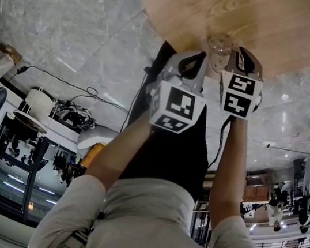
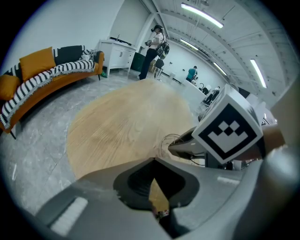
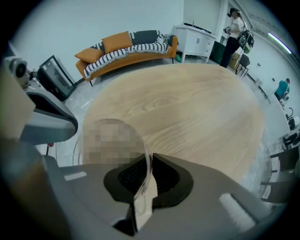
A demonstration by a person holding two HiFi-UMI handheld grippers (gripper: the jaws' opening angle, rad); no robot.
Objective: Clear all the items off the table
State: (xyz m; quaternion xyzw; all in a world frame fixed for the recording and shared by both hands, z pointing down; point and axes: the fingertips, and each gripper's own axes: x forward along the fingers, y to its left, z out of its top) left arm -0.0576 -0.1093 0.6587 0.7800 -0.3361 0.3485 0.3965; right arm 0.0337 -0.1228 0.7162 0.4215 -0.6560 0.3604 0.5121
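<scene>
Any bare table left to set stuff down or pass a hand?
Round table top is bare from the sofa side to the near rim. Crowded only there: right gripper clamps the glass, left gripper alongside.

Bg stuff only, left gripper view first: orange sofa point(image 2: 47, 77) w/ a b&w striped throw at ~10 o'clock. White cabinet point(image 2: 117, 52) at 11, and a person point(image 2: 153, 47) standing just beside it, approx 12. Ceiling light strips point(image 2: 201, 14) at 1. Right gripper view: dark monitor point(image 3: 55, 75) at 9. Head view: grey marble floor point(image 1: 72, 20), black cable point(image 1: 62, 81) lying on it at 9.
</scene>
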